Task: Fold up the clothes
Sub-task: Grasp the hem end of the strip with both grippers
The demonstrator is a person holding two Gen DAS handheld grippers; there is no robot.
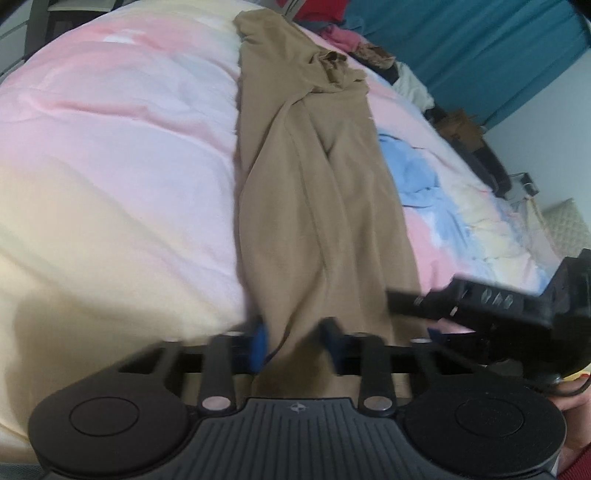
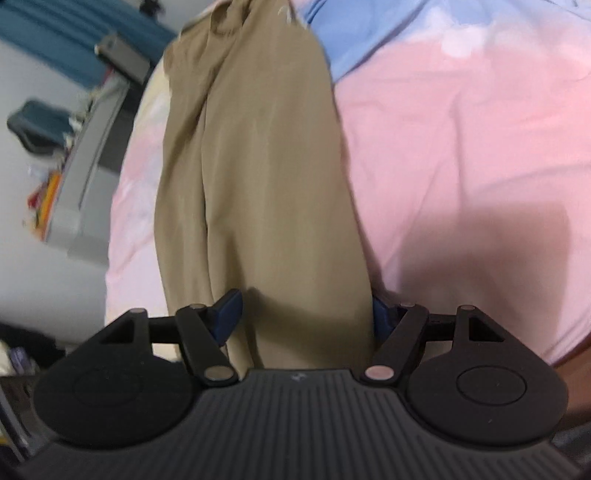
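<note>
The tan trousers [image 1: 314,192] lie lengthwise on the pastel duvet [image 1: 110,147], legs laid one over the other, running away from the left gripper [image 1: 297,341], whose blue pads pinch a fold at the near end. From the right wrist, the right gripper [image 2: 306,317] stands spread, the cloth between its fingers unclamped. I judge the crosswise folds remain.

My left gripper [image 1: 295,341] sits at the bottom centre of its view, over the near end of the trousers [image 1: 314,184], which run up the frame on the duvet [image 1: 110,147]. My right gripper [image 2: 303,317] enters at lower right. A clothes pile [image 1: 343,33] lies at the upper right.
</note>
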